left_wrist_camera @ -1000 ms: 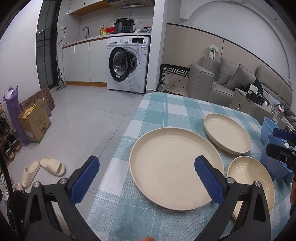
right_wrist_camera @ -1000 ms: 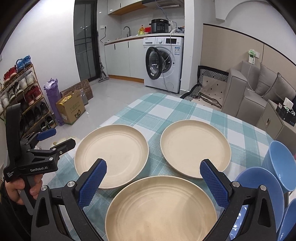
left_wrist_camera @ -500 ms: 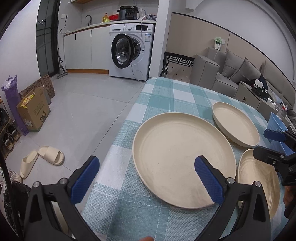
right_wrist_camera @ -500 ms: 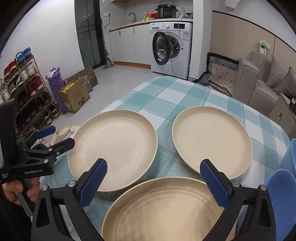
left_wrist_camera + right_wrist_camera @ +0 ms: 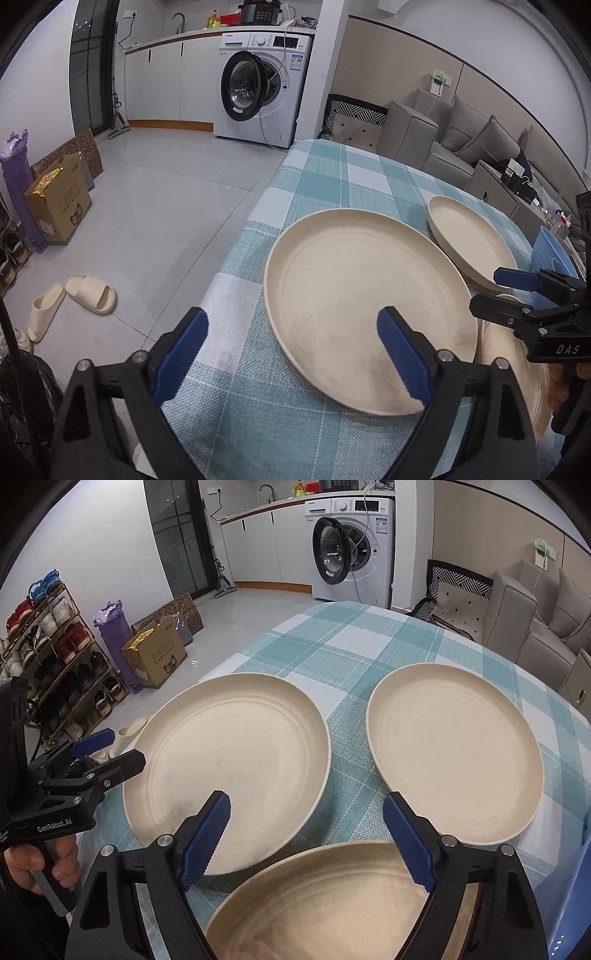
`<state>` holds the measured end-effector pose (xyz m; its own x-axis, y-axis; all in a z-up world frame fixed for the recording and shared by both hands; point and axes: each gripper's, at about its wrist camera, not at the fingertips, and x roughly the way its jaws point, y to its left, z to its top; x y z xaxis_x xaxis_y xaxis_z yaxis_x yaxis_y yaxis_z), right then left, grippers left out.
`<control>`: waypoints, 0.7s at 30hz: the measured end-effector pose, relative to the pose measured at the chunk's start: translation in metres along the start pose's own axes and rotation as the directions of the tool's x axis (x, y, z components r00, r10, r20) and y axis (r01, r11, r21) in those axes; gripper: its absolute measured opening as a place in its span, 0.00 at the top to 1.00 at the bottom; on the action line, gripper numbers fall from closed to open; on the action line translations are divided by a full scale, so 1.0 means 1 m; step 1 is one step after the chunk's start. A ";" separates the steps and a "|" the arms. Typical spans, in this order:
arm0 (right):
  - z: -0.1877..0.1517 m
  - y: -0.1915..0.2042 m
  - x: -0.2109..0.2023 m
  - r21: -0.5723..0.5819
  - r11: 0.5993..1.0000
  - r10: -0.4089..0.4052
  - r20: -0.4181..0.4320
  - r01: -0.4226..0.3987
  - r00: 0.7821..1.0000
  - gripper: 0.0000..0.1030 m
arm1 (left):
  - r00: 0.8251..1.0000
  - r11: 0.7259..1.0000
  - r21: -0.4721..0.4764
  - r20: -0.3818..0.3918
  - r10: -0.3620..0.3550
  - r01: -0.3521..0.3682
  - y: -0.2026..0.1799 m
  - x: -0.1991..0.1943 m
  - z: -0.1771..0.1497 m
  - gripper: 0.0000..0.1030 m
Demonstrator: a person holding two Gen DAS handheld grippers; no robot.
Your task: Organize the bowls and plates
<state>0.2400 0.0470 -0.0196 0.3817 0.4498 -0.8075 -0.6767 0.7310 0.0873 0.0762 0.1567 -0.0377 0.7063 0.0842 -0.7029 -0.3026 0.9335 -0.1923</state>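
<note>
Three cream plates lie on the checked tablecloth. The left plate (image 5: 362, 306) (image 5: 229, 768) is nearest my left gripper (image 5: 291, 350), which is open and empty, its right finger over the plate's near rim. The far plate (image 5: 469, 236) (image 5: 454, 753) lies to the right. The near plate (image 5: 332, 904) (image 5: 517, 369) lies just under my right gripper (image 5: 306, 834), which is open and empty above its far rim. A blue bowl (image 5: 550, 254) shows at the right edge.
The table's left edge (image 5: 236, 258) drops to a tiled floor with slippers (image 5: 74, 299), a cardboard box (image 5: 59, 203) and a shoe rack (image 5: 55, 653). A washing machine (image 5: 255, 81) and a grey sofa (image 5: 461, 136) stand beyond.
Both grippers have moved forward and lower toward the plates. The right gripper now hangs over the near plate's far rim; the left gripper's right finger reaches over the left plate's rim.
</note>
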 end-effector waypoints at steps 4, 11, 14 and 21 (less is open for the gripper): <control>0.004 -0.001 0.011 0.009 1.000 0.016 -0.024 -0.016 1.000 0.22 | 1.000 1.000 -0.012 -0.016 -0.002 0.002 0.004 0.005 -0.002 0.17; 0.008 -0.001 0.024 0.016 0.999 0.038 -0.048 -0.037 0.998 0.31 | 0.999 0.999 -0.022 -0.040 -0.026 0.025 0.006 0.012 -0.004 0.29; 0.008 0.001 0.028 0.012 0.999 0.042 -0.057 -0.041 0.997 0.35 | 0.998 0.999 -0.032 -0.058 -0.035 0.033 0.007 0.016 -0.005 0.38; 0.008 0.005 0.034 0.000 0.999 0.047 -0.068 -0.047 0.997 0.44 | 0.996 0.998 -0.037 -0.078 -0.052 0.049 0.007 0.020 -0.008 0.51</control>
<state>0.2544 0.0699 -0.0423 0.3054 0.4478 -0.8404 -0.6937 0.7092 0.1258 0.0829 0.1621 -0.0587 0.6690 0.0084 -0.7432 -0.2914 0.9229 -0.2518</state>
